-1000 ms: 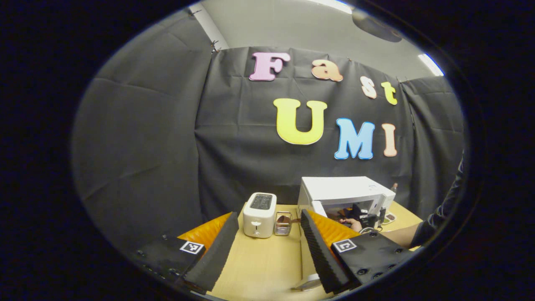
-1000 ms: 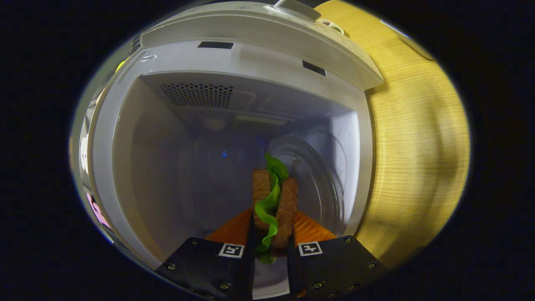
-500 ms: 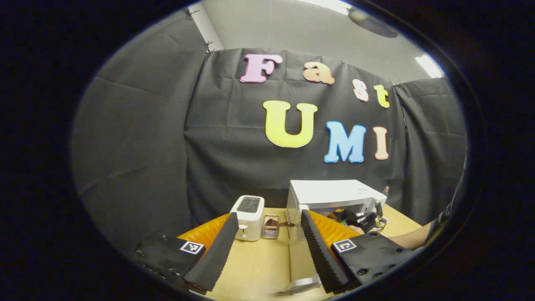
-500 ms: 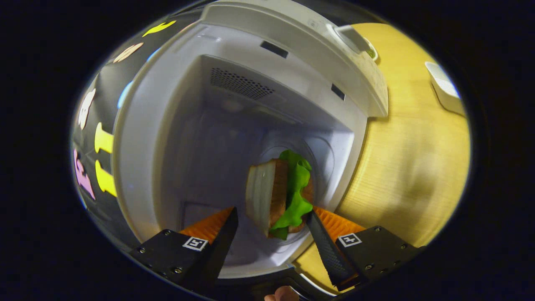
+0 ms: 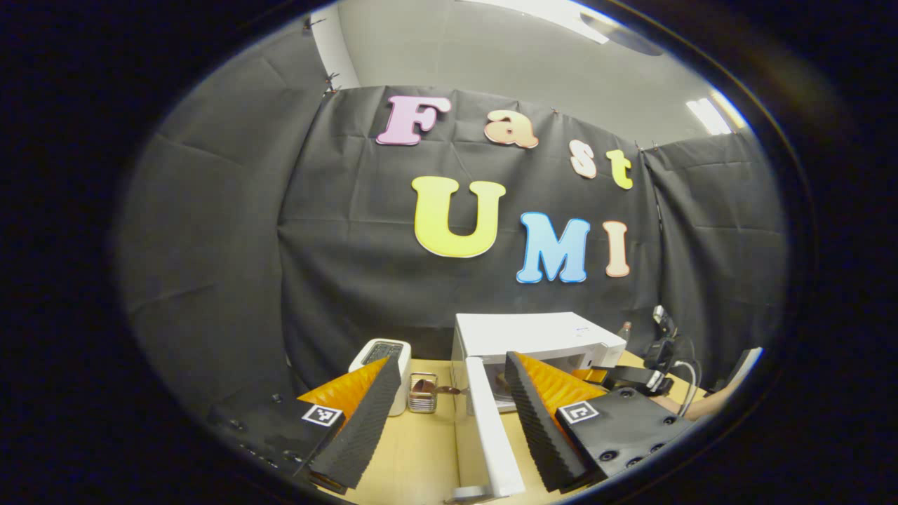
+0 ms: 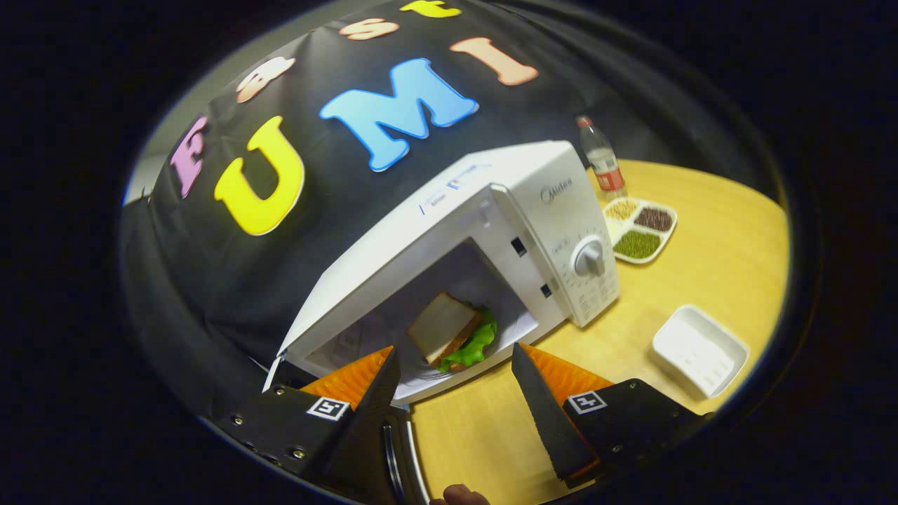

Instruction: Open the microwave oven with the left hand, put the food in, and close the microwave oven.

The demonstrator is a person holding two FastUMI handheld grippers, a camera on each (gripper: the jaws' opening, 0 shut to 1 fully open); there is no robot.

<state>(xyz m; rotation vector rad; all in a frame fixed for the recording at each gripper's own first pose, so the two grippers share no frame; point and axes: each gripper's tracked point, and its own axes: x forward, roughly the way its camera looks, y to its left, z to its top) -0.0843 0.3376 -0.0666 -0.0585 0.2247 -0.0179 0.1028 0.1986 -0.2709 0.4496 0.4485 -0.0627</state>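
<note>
Inside the microwave (image 6: 491, 203), half-hidden sandwich (image 6: 449, 330) lies beyond the spread, empty right gripper (image 6: 452, 393).

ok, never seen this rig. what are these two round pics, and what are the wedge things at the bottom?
There is no robot arm: a person holds a two-finger tool in each hand, and a fisheye camera rides on each. The wedges are that tool's own fingers.

In the left gripper view, the left hand-held gripper is open and holds nothing. Beyond it a wooden table carries a toaster, a small rack and the white microwave with its door swung open.

In the right gripper view, the right hand-held gripper is open too, outside the oven. A sandwich with lettuce lies inside the oven. Beside the microwave stand a bottle, a divided dish of grains and an empty white tray.
</note>
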